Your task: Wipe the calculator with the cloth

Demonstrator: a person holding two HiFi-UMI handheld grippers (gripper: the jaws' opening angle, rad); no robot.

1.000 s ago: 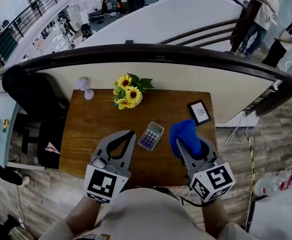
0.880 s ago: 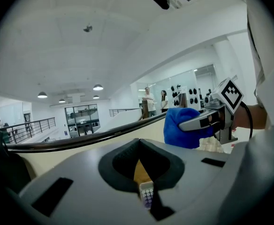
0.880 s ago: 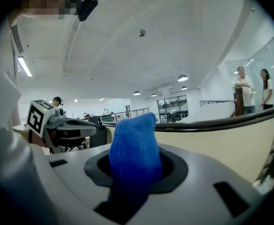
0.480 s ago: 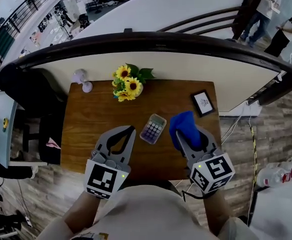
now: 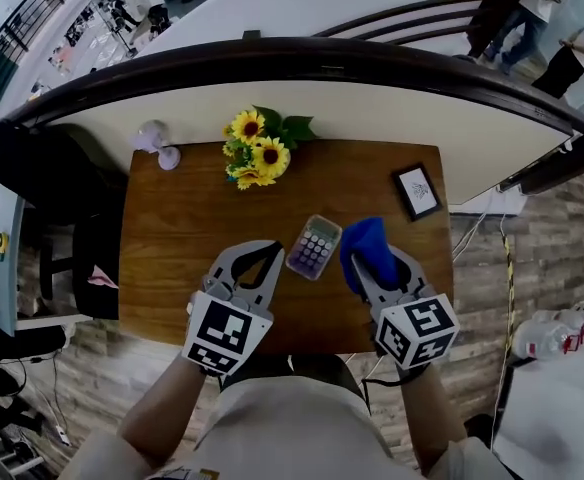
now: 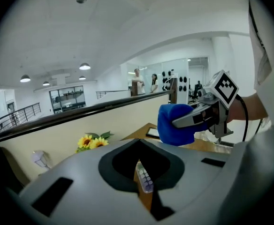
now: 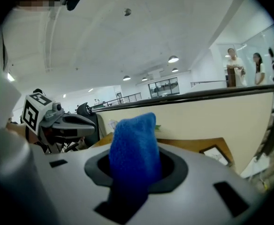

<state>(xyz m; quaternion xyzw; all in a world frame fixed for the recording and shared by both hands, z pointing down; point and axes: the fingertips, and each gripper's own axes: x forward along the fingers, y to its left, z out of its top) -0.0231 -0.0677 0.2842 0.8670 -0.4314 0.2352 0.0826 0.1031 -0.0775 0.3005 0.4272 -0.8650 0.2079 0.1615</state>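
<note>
The right gripper (image 5: 364, 271) pinches a bunched blue cloth (image 5: 369, 246), the left gripper (image 5: 269, 254) is pressed together on nothing, and between them the grey calculator (image 5: 314, 247) with pale lilac keys lies flat on the wooden desk (image 5: 172, 238).

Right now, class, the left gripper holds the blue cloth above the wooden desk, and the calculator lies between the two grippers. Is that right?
Not quite: the right gripper holds the blue cloth; the right gripper view shows it pinched between that gripper's jaws. The left gripper is shut on nothing. The rest stands: the wooden desk is below, and the calculator lies between the two grippers.
</note>
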